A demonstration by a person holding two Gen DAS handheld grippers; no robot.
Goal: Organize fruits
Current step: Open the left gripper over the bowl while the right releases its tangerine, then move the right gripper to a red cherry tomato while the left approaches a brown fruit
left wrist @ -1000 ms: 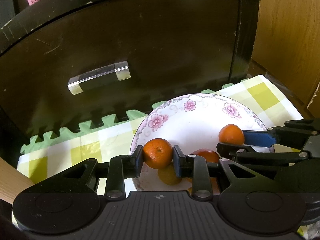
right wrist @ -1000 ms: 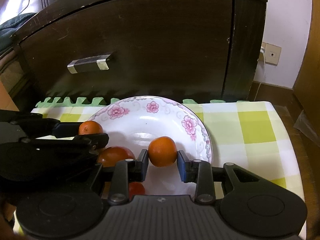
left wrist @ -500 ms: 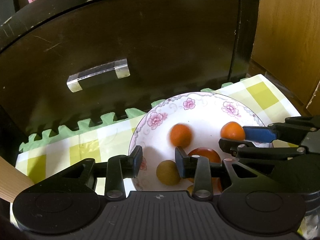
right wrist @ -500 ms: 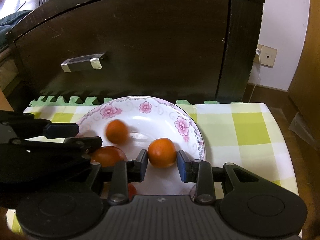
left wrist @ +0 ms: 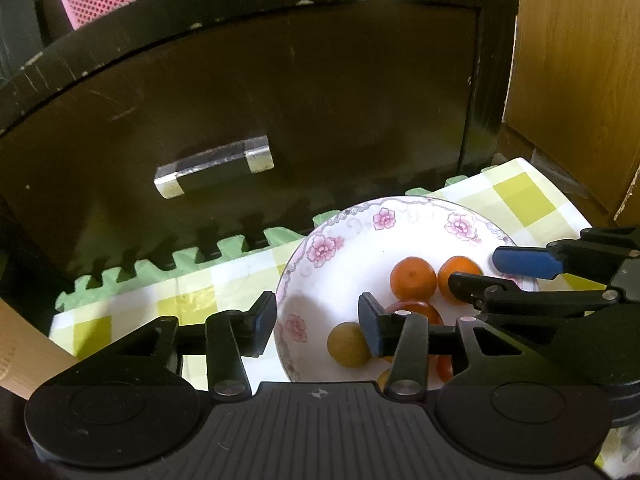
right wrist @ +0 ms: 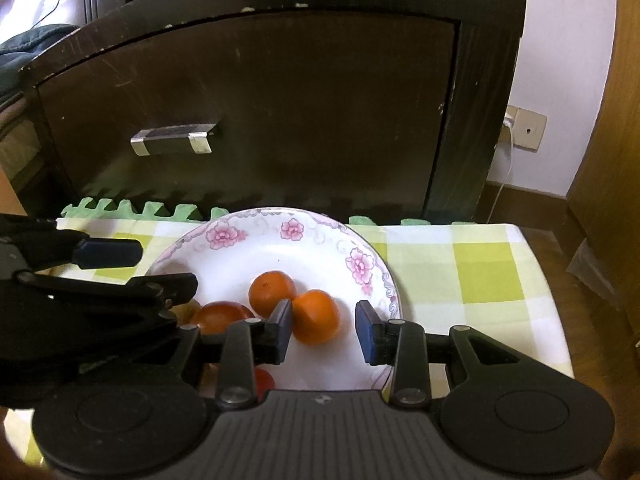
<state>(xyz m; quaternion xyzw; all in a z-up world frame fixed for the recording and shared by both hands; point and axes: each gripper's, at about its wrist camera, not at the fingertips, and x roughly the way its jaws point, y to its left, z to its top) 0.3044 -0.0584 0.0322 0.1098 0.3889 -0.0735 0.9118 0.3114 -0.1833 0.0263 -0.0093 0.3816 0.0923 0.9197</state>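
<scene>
Both tools hang over the floral plate [right wrist: 372,276] with nothing held. The right gripper [right wrist: 323,330] is spread, a mandarin [right wrist: 316,316] lying between its pads, touching the left one. A second mandarin [right wrist: 272,294] sits just ahead, against the first. The left gripper [left wrist: 316,324] is spread too, a yellow fruit [left wrist: 347,344] and a tomato [left wrist: 416,310] beside its right finger. To finish the release well, lift each tool straight up and back, so no pad nudges fruit toward the rim.
</scene>
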